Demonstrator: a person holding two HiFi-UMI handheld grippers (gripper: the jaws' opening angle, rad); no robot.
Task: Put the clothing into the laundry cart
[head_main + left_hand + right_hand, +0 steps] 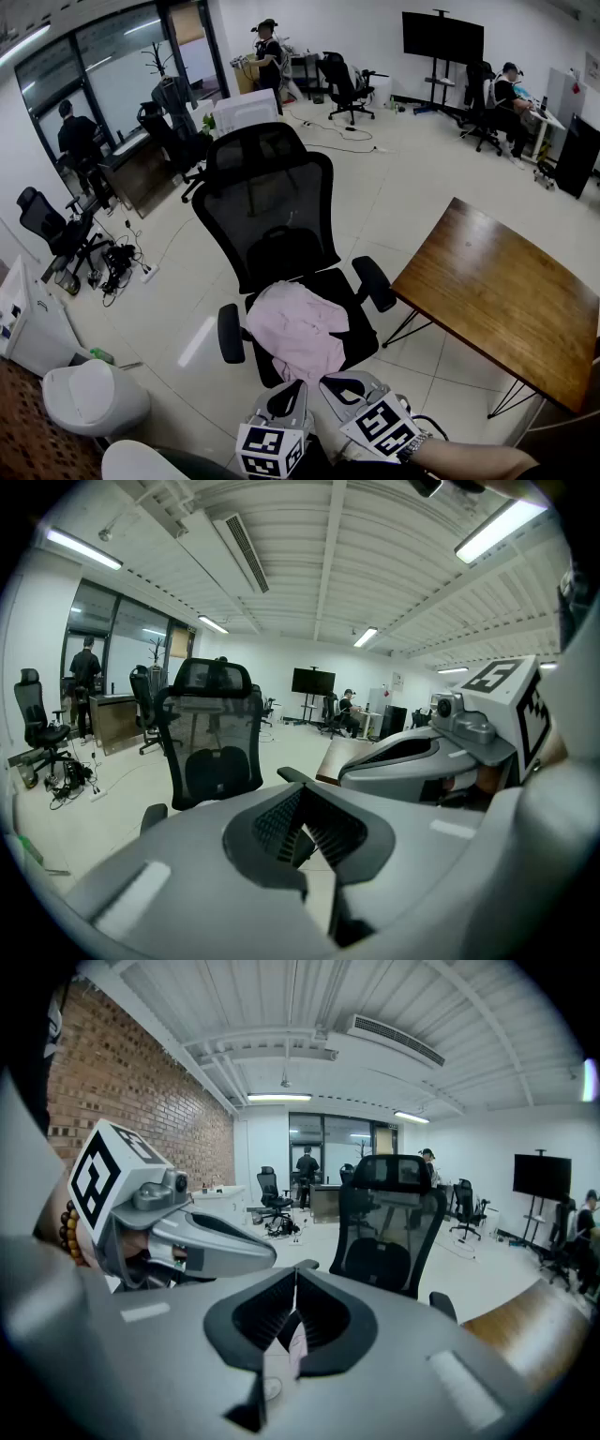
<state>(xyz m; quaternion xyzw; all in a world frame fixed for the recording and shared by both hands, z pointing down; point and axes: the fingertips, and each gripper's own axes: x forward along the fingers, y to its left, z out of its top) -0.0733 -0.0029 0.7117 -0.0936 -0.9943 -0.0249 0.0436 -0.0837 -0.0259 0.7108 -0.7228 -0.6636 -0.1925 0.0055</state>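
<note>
A pink garment point(302, 328) lies crumpled on the seat of a black mesh office chair point(267, 187). Both grippers hover side by side just in front of the seat, close to the garment's near edge. My left gripper point(296, 386) is shut with nothing in it, its jaws meeting tip to tip point(300, 803). My right gripper point(332, 383) is shut too and empty point(293, 1283). A sliver of the pink garment point(296, 1344) shows below its jaws. The chair point(214, 733) stands ahead in the left gripper view, and the chair point(389, 1213) in the right gripper view.
A wooden table point(506, 291) stands to the right of the chair. A white rounded bin point(94, 398) sits on the floor at the lower left, next to a white cabinet point(28, 323). Other office chairs, desks and several people are farther back.
</note>
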